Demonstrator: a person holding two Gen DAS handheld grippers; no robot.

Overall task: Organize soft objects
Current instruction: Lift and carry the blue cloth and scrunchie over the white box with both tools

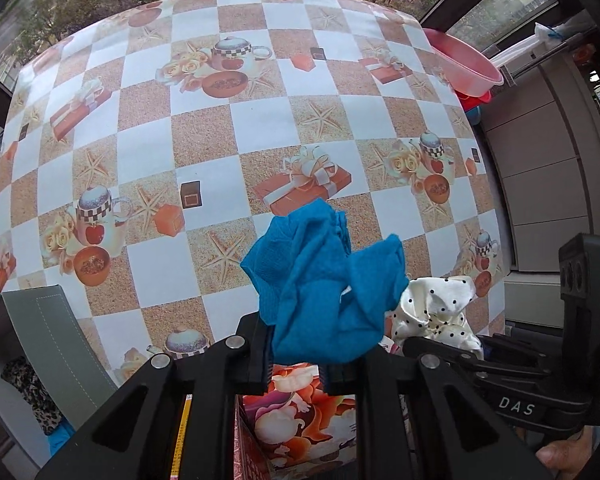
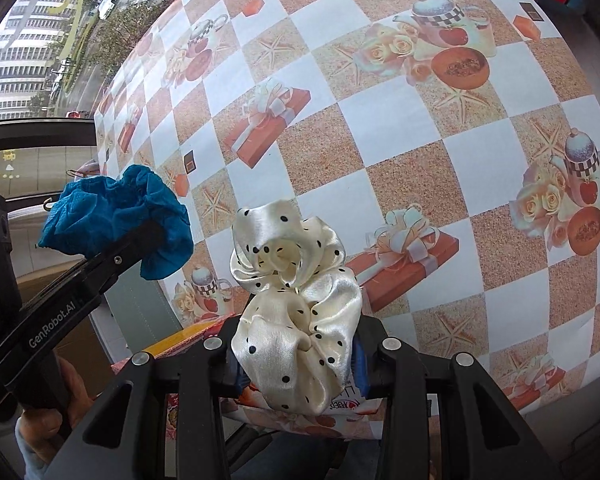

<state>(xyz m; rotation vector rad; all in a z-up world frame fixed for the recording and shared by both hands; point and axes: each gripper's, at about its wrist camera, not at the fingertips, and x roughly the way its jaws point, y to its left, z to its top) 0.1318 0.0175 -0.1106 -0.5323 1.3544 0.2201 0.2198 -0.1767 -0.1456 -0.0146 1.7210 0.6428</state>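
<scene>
The table carries a checkered cloth printed with teapots, gift boxes and starfish; its surface lies bare across the whole middle and far side. Its far edge runs along a window, and a pink basin overhangs the right corner. A floral-printed box sits below both grippers at the near table edge.

The left gripper has its jaws closed tight on a blue scrunchie, which is held up off the cloth. The right wrist view reads "GenRobot.AI" along this gripper's arm.

The right gripper is clamped, at a narrow opening, on a cream polka-dot scrunchie, also clear of the table. The left wrist view reads "DAS" on its body. Partial red lettering shows on the box under the cream scrunchie; it is not legible.
</scene>
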